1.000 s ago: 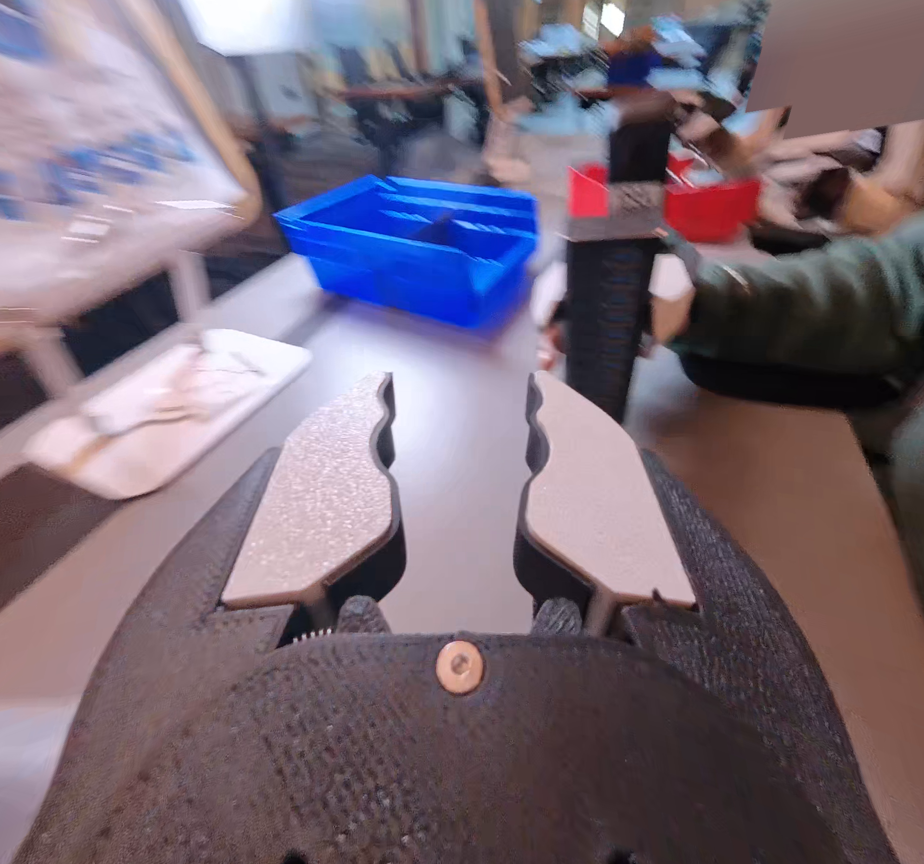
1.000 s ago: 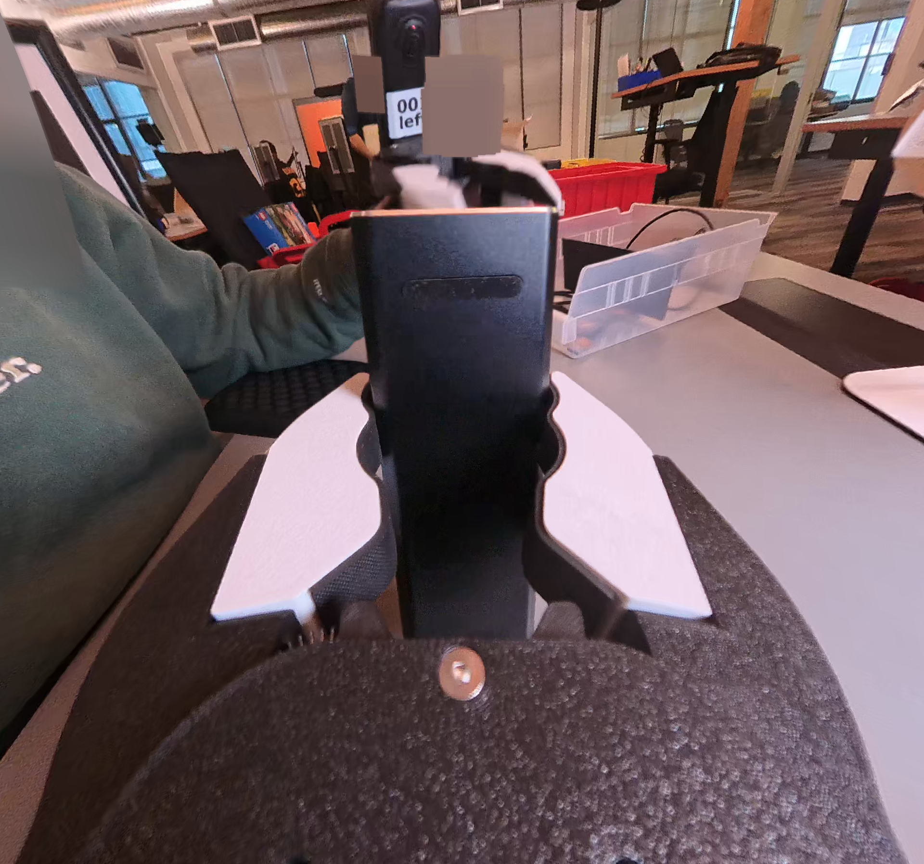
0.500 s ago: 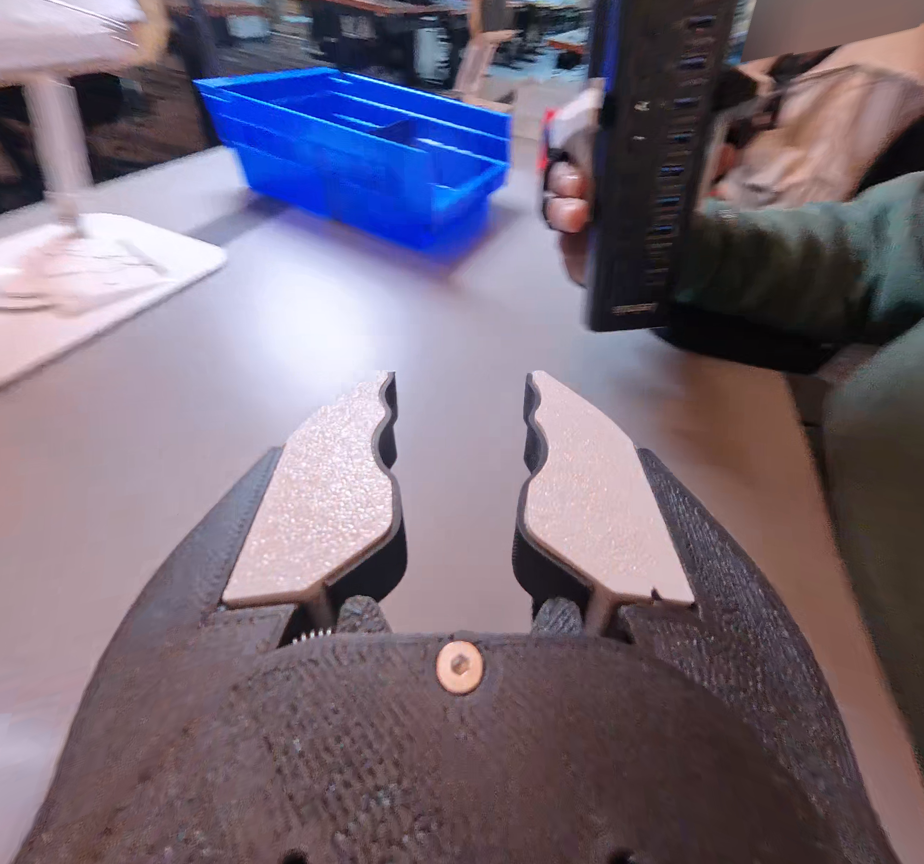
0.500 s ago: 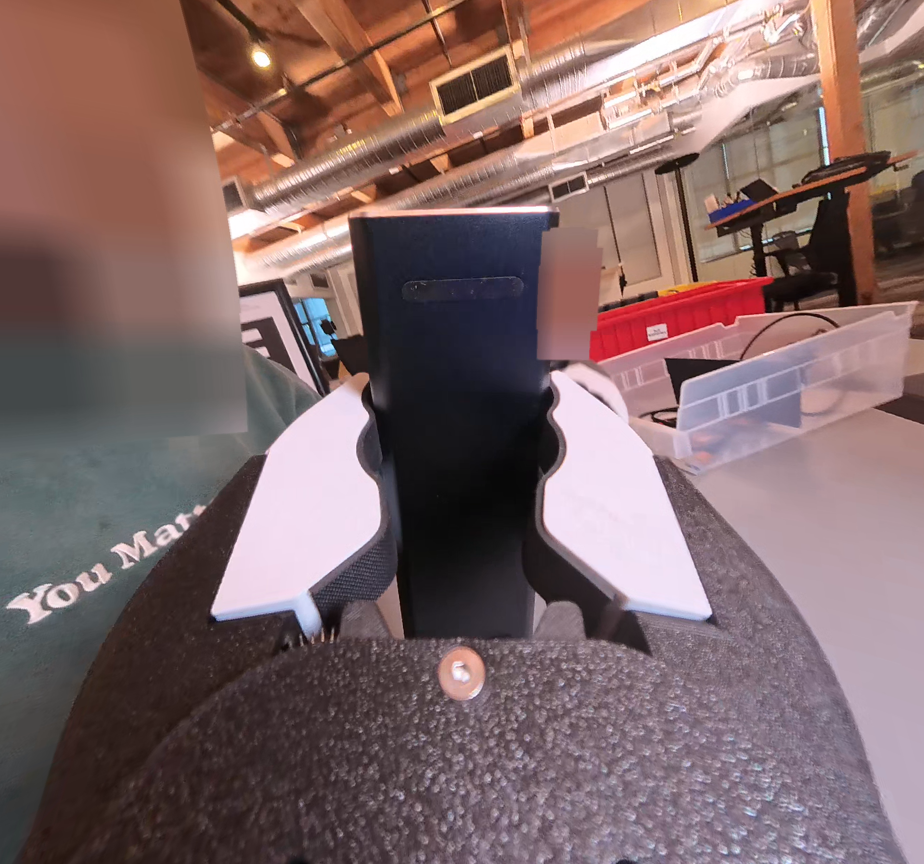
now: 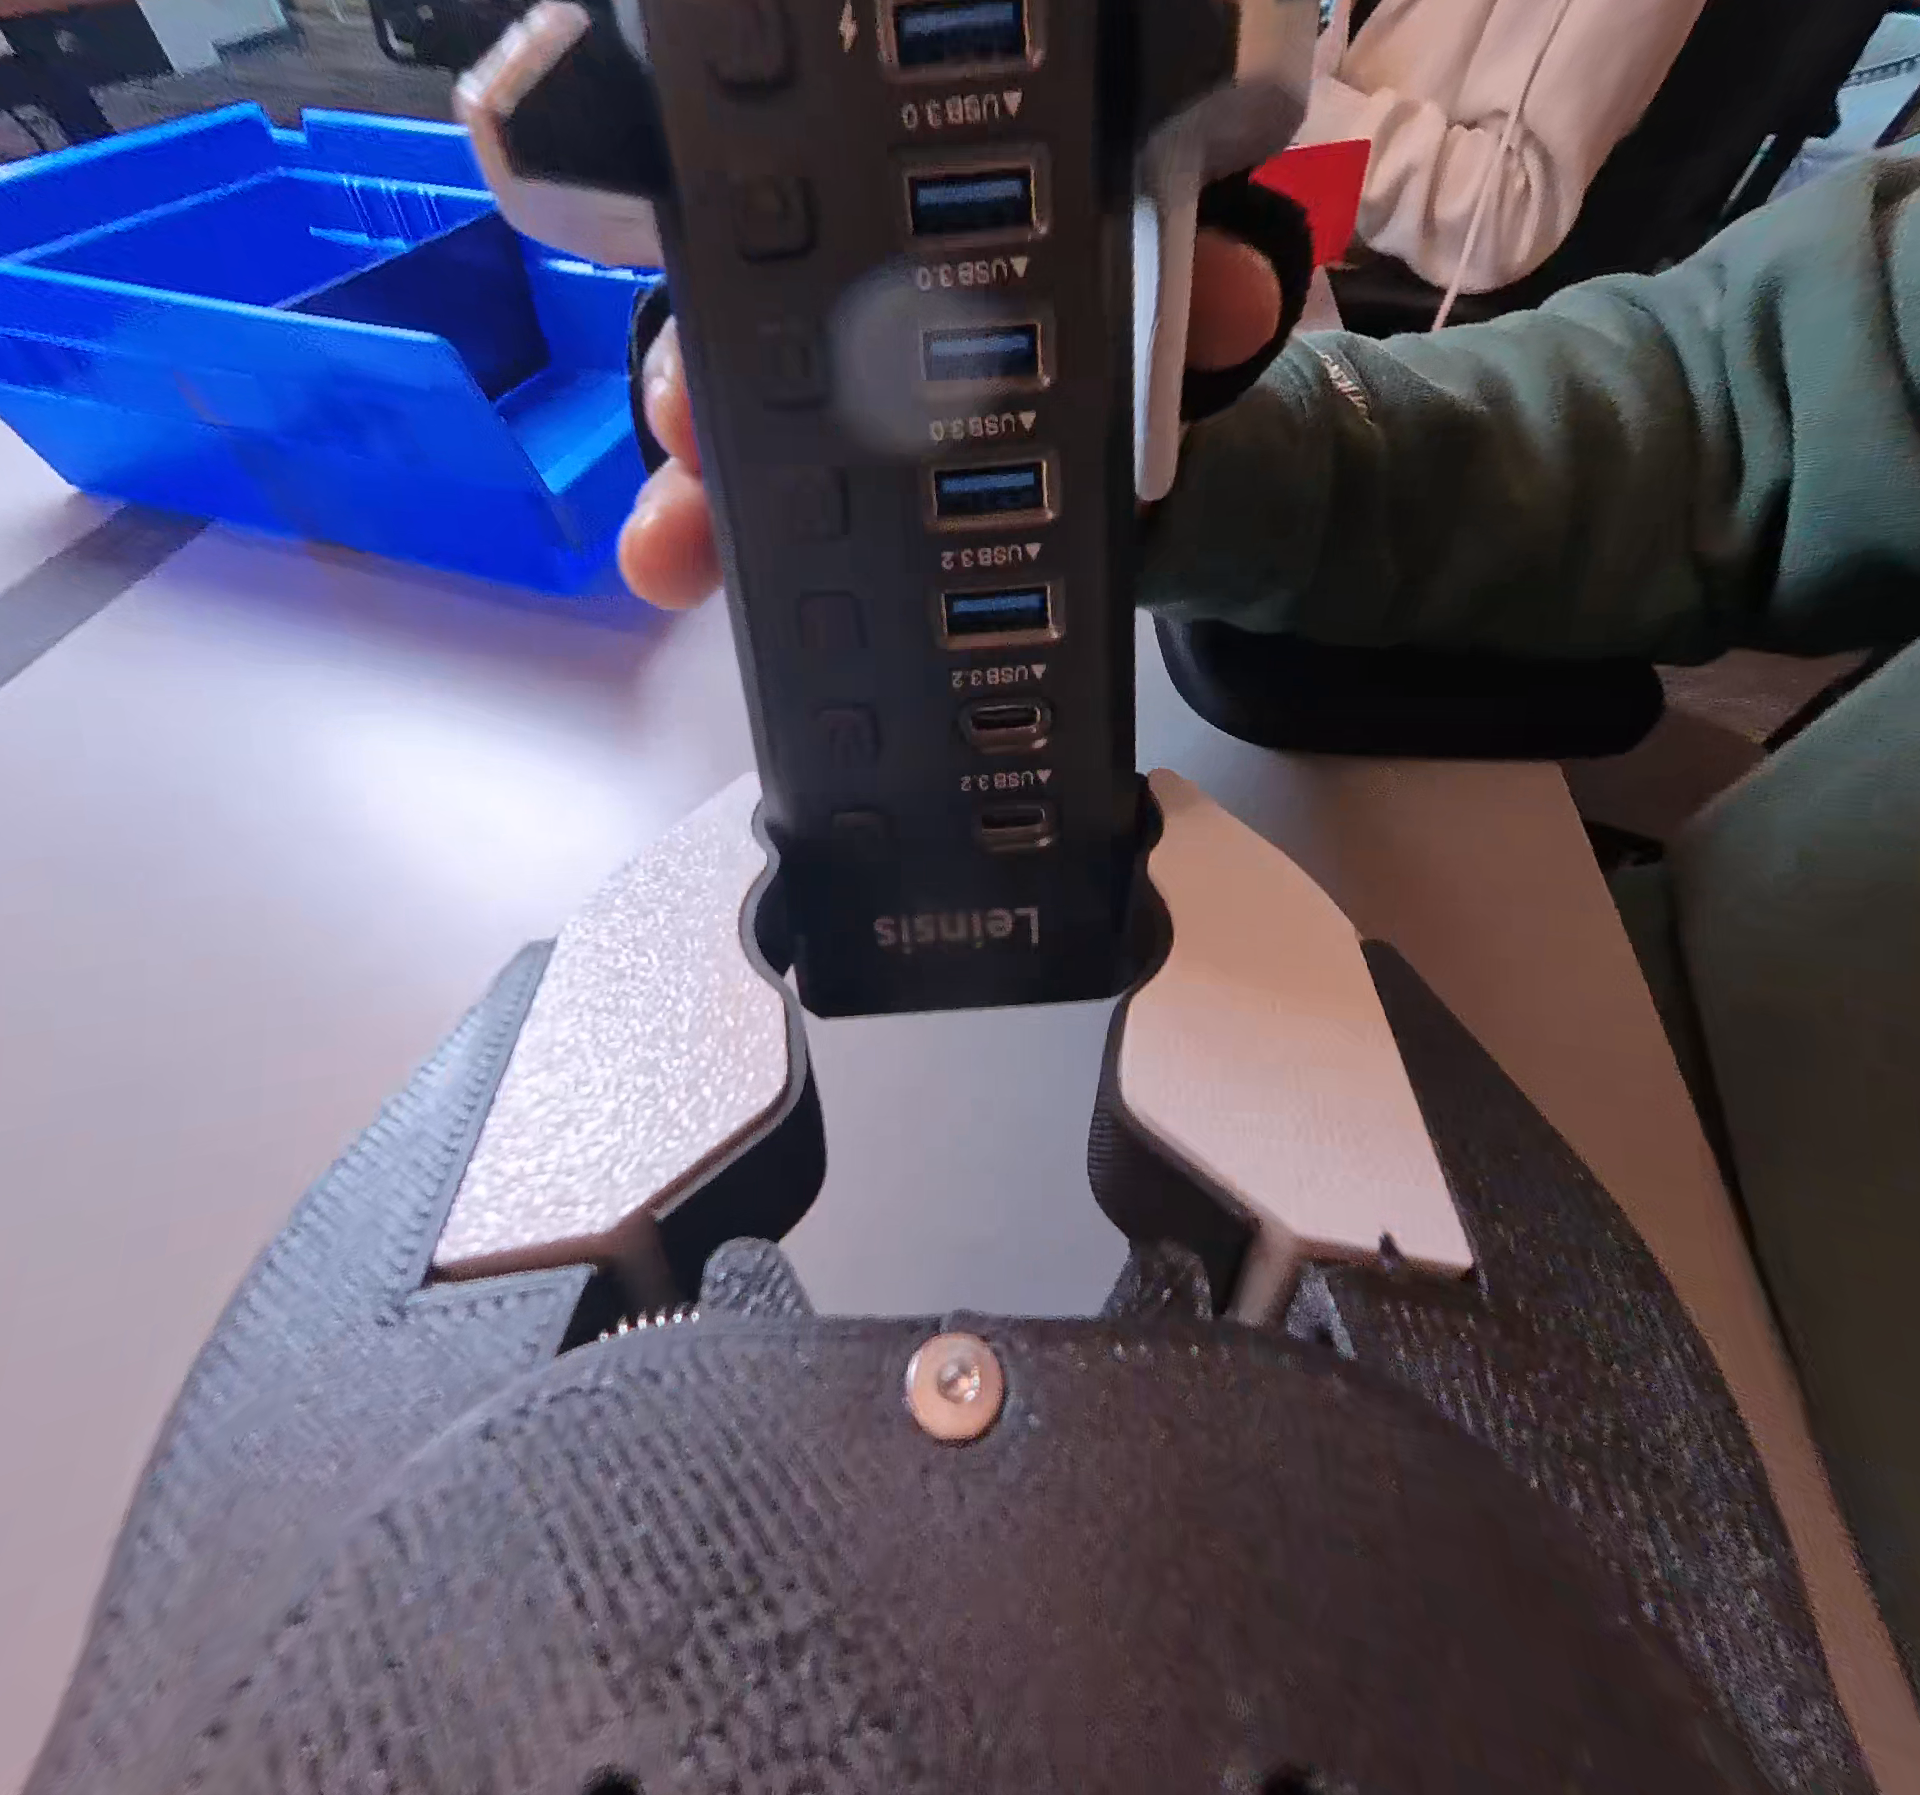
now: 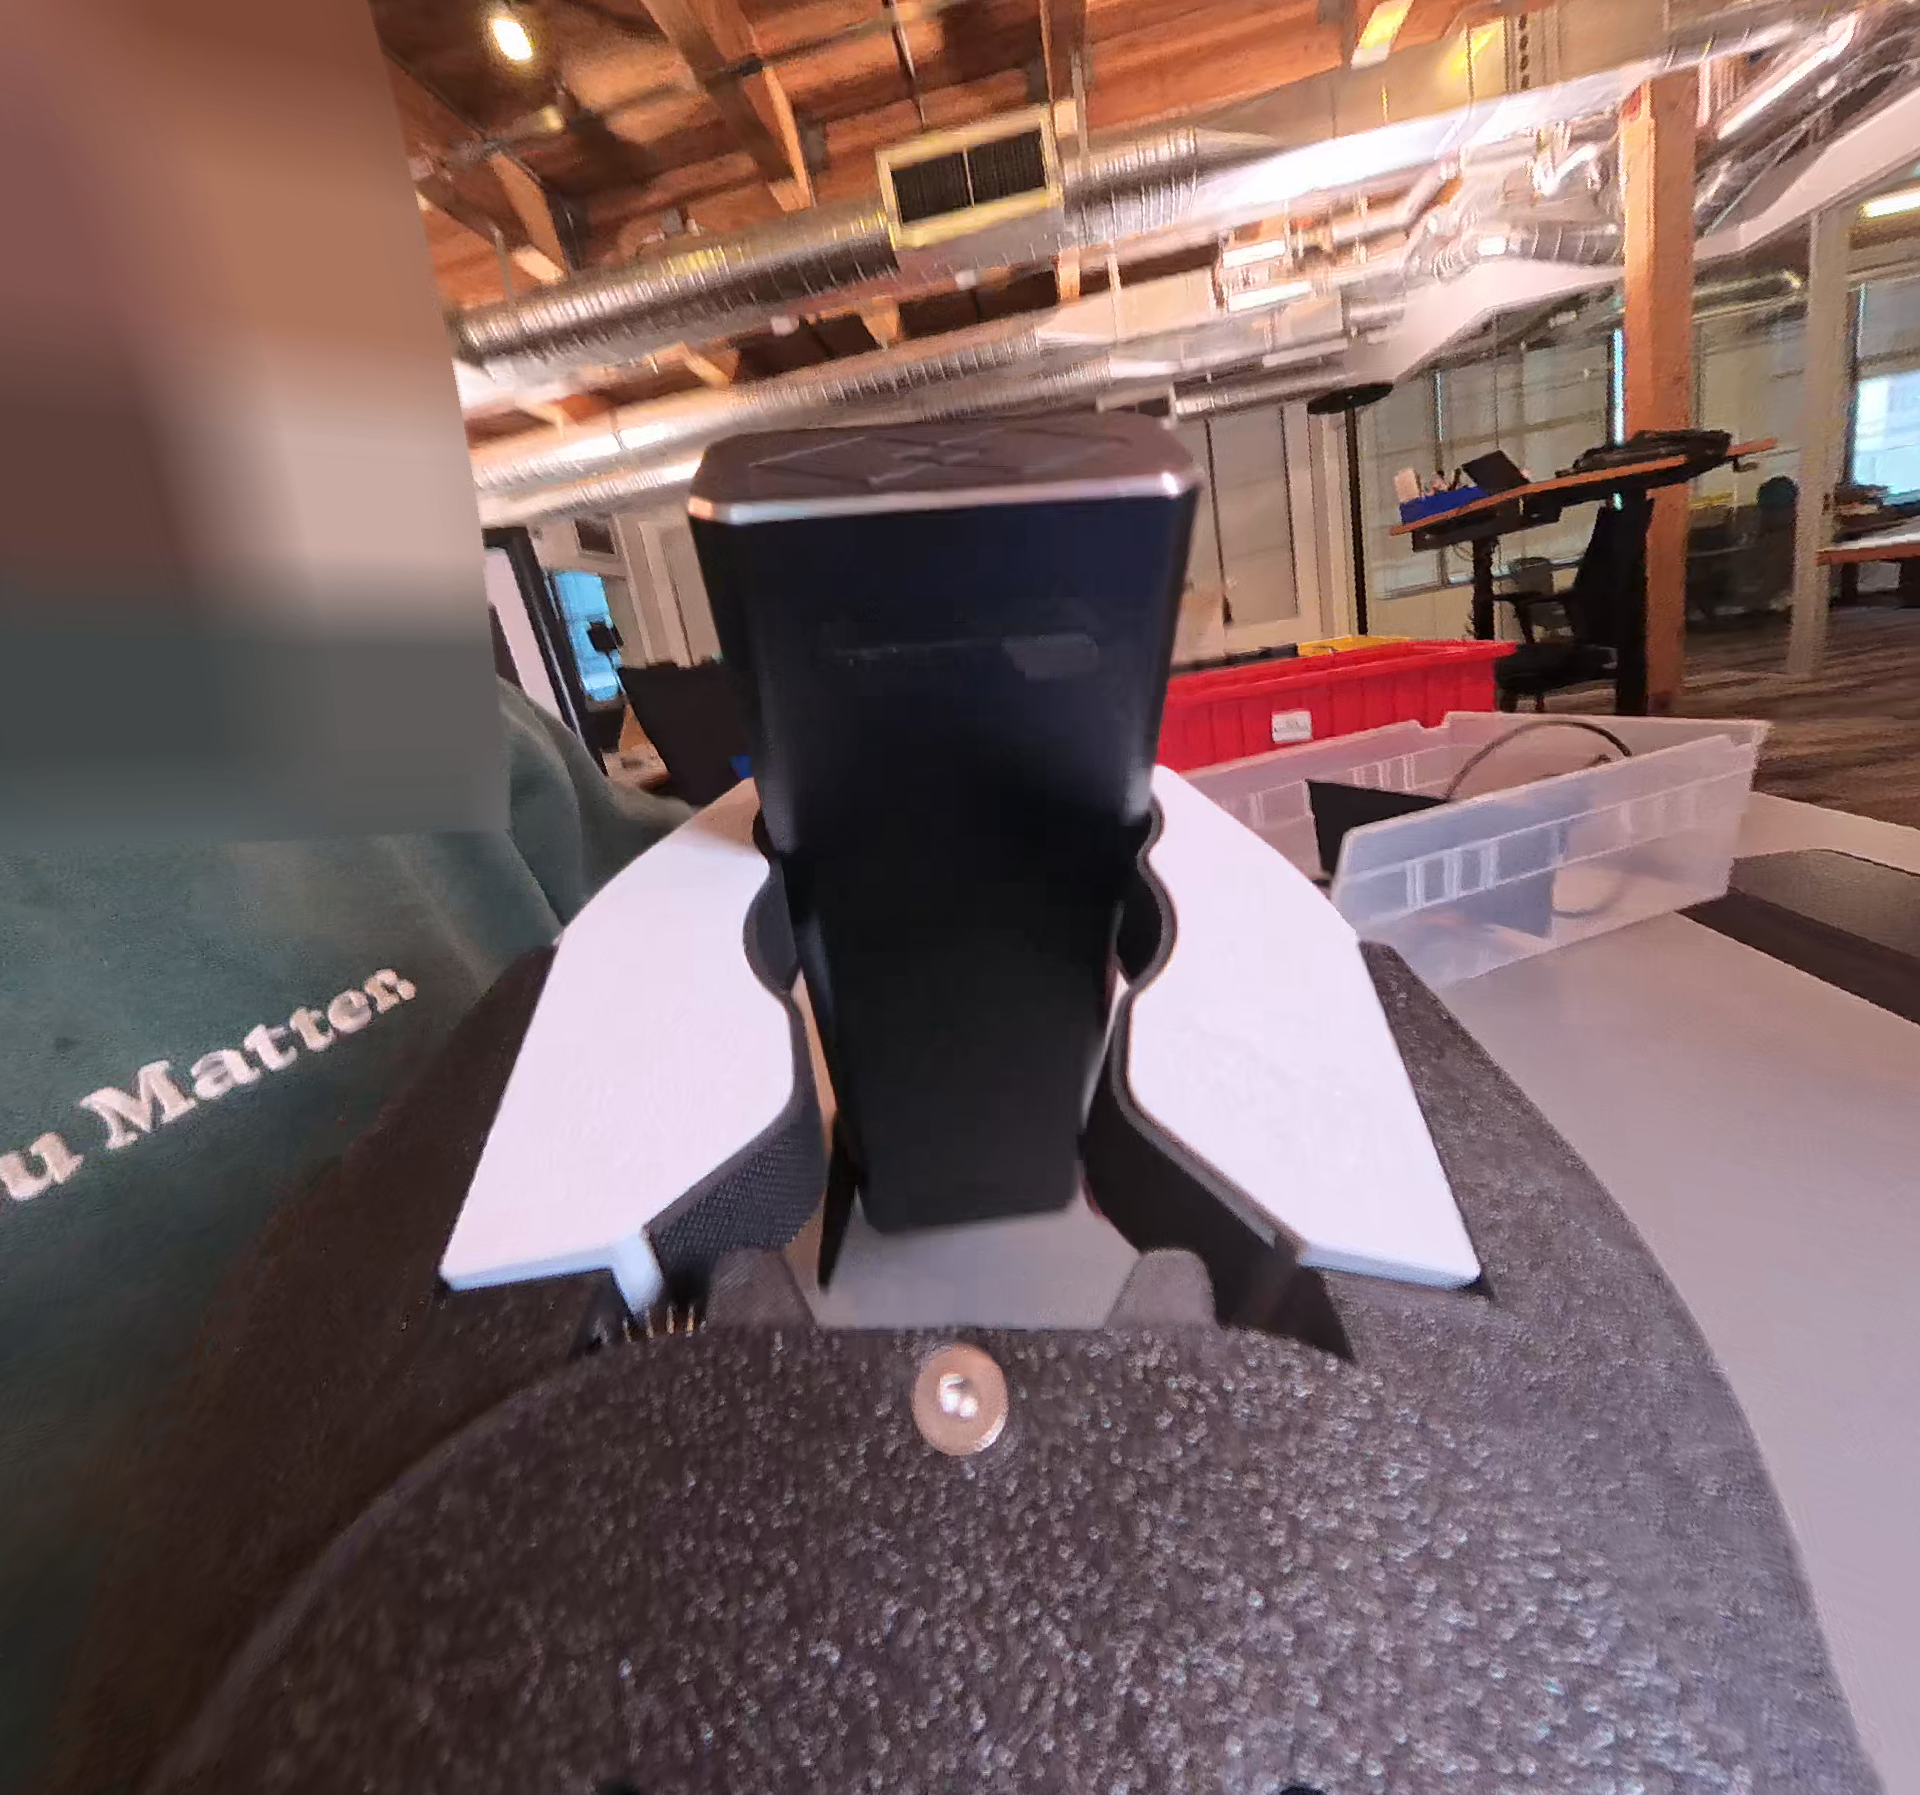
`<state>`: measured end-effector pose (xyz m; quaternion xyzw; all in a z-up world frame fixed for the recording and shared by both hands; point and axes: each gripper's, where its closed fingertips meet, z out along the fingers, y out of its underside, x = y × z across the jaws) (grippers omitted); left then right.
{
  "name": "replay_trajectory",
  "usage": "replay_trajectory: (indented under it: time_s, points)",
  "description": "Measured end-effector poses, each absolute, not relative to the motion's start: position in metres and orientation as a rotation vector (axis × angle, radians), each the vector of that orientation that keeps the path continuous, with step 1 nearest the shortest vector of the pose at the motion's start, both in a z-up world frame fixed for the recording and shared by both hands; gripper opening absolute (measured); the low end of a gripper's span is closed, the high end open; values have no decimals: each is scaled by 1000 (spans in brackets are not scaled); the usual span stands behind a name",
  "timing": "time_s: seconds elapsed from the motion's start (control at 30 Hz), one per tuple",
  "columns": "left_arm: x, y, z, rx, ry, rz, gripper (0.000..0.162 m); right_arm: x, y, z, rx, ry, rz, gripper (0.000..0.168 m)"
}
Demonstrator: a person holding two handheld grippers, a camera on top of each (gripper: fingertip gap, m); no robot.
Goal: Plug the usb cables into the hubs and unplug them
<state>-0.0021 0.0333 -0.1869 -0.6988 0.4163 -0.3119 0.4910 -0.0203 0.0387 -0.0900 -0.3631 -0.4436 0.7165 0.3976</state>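
**Hub held between both tools, no cable plugged yet**

Nearest in the left wrist view, the left tool (image 5: 956,904) has its fingers at either side of the hub's (image 5: 914,415) lower end. The notches touch or nearly touch its edges, but I cannot tell whether they are pressing it or only closing around it. The hub stands upright above the counter (image 5: 312,810), its port face toward this camera. Every port that shows is empty. Farther along the hub, the right tool (image 5: 883,135) pinches its upper part, with the person's hand (image 5: 665,498) wrapped behind it.

In the right wrist view, the right tool (image 6: 956,914) is pressed against the hub's (image 6: 935,810) plain back, with the hub's end cap pointing away from the camera.

As a judgement, the task is at its very start: the hub is picked up and looks to be passing from one tool to the other. No cable is in either tool, so all plugging and unplugging remains.

Beyond the left tool, to its left, sits a blue bin (image 5: 260,343). Beyond the right tool, to its right, a clear bin (image 6: 1507,841) holds a dark cable, with a red bin (image 6: 1340,696) behind it.

The hub's top is cut off in the left view, so its upper ports cannot be checked. The clear bin's contents are hard to make out, and any second hub is out of sight. Both views are slightly blurred.
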Motion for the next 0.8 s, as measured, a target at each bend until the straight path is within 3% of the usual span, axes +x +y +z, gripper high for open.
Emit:
replay_trajectory:
  time_s: [0.33, 0.67, 0.8]
  points:
    - [-22, 29, -179, -1753, 924, -922, 61, -42, 40, -126, -1103, -1323, 1496, 68]
    - [-24, 21, -201, -1874, 1039, -881, 62, -67, 23, -152, -1187, -1388, 1431, 89]
    - [-24, 17, -202, -1887, 1062, -891, 62, -68, 23, -149, -1186, -1332, 1472, 79]
